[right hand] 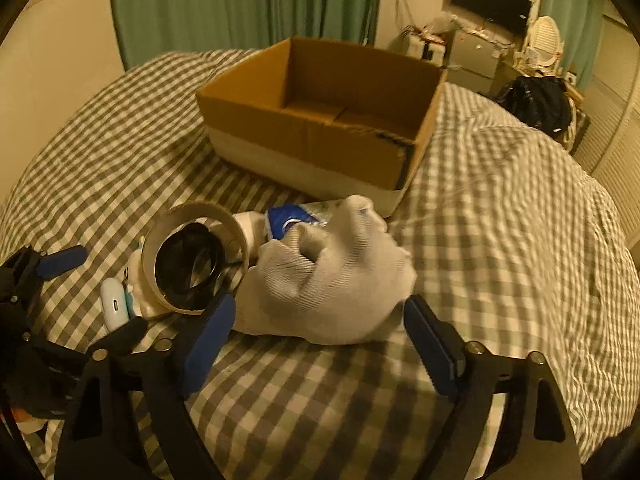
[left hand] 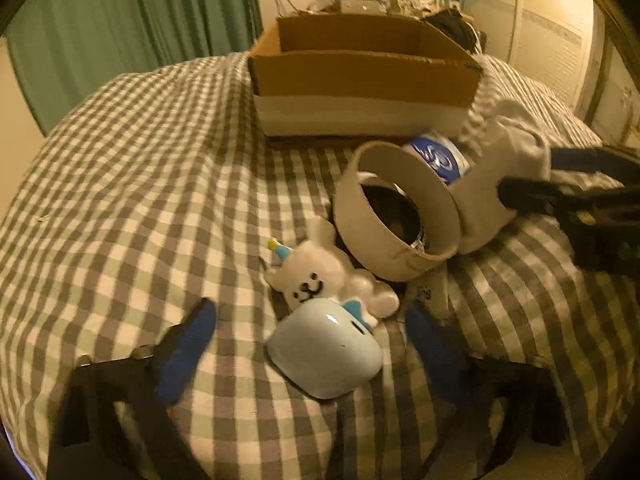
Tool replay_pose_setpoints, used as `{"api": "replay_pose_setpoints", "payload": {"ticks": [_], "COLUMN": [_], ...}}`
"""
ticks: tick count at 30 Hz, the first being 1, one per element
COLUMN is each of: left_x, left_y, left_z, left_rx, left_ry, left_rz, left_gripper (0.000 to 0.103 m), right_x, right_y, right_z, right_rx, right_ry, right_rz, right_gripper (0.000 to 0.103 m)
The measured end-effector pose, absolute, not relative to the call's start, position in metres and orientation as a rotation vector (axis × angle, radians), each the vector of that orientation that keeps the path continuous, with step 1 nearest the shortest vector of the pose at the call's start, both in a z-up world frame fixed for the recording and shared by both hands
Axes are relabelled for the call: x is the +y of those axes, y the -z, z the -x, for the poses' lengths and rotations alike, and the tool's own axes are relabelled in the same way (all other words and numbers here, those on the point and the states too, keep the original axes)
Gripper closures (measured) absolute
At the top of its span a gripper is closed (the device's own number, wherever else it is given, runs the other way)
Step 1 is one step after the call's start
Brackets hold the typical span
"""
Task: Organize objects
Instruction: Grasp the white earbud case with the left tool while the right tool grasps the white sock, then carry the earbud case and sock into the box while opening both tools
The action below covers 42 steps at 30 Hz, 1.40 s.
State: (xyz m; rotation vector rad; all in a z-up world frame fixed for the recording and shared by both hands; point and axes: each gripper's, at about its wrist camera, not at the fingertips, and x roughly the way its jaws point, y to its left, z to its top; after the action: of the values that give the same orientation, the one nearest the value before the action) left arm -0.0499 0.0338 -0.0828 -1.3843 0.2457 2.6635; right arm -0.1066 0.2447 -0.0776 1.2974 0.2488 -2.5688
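Right claw (right hand: 320,340) wide around crumpled sock (right hand: 332,280); left claw (left hand: 308,344) wide around earbud case (left hand: 326,350).

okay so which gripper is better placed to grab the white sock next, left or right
Right. The right gripper is open with the white sock between its fingers; the left gripper is open around the pale blue case.

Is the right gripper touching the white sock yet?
Apart. In the right wrist view the right gripper stands open, both blue fingers flanking the white sock, with checked bedspread visible between pads and cloth.
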Motion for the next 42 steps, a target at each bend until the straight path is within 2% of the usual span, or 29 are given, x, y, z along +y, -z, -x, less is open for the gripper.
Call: {"api": "replay_pose_setpoints", "payload": {"ticks": [1, 2, 3, 5, 12, 15, 19, 21, 26, 30, 31, 33, 34, 35, 39, 42], "left_x": [0.034, 0.034, 0.034, 0.036, 0.034, 0.031, 0.025, 0.022, 0.015, 0.012, 0.012, 0.014, 0.017, 0.020, 0.025, 0.031], "left_y": [0.085, 0.086, 0.086, 0.084, 0.076, 0.068, 0.057, 0.054, 0.059, 0.060, 0.061, 0.062, 0.063, 0.065, 0.076, 0.086], "left_z": [0.051, 0.050, 0.049, 0.048, 0.047, 0.042, 0.036, 0.034, 0.025, 0.017, 0.016, 0.016, 0.015, 0.015, 0.018, 0.025], "left_rx": [0.238, 0.224, 0.210, 0.207, 0.192, 0.183, 0.153, 0.131, 0.103, 0.100, 0.099, 0.117, 0.149, 0.175, 0.229, 0.286], "left_ry": [-2.641, -2.619, -2.601, -2.592, -2.597, -2.604, -2.618, -2.607, -2.569, -2.566, -2.562, -2.558, -2.571, -2.580, -2.558, -2.532], "left_rz": [1.395, 1.398, 1.397, 1.386, 1.371, 1.355, 1.339, 1.332, 1.368, 1.359, 1.359, 1.360, 1.368, 1.379, 1.422, 1.462], "left_gripper": [0.028, 0.037, 0.040, 0.053, 0.057, 0.063, 0.092, 0.093, 0.093, 0.088, 0.081, 0.059, 0.033, 0.027, 0.029, 0.041], "right_x": [0.242, 0.242, 0.241, 0.242, 0.240, 0.241, 0.243, 0.243, 0.242, 0.242, 0.241, 0.241, 0.240, 0.240, 0.240, 0.244], "right_y": [0.080, 0.081, 0.081, 0.082, 0.072, 0.061, 0.047, 0.040, 0.023, 0.015, 0.014, 0.014, 0.015, 0.015, 0.021, 0.028], "right_z": [0.108, 0.109, 0.110, 0.111, 0.100, 0.093, 0.083, 0.076, 0.063, 0.053, 0.052, 0.050, 0.050, 0.050, 0.053, 0.056], "right_rx": [0.266, 0.273, 0.270, 0.253, 0.277, 0.271, 0.266, 0.275, 0.286, 0.293, 0.292, 0.293, 0.294, 0.294, 0.293, 0.281], "right_ry": [2.577, 2.585, 2.590, 2.593, 2.636, 2.665, 2.696, 2.703, 2.726, 2.740, 2.737, 2.733, 2.729, 2.726, 2.715, 2.703], "right_rz": [-1.303, -1.304, -1.305, -1.302, -1.222, -1.171, -1.122, -1.097, -1.044, -1.016, -1.014, -1.015, -1.017, -1.018, -1.028, -1.045], "right_gripper": [0.028, 0.038, 0.039, 0.042, 0.049, 0.050, 0.051, 0.052, 0.052, 0.052, 0.052, 0.051, 0.051, 0.051, 0.051, 0.051]}}
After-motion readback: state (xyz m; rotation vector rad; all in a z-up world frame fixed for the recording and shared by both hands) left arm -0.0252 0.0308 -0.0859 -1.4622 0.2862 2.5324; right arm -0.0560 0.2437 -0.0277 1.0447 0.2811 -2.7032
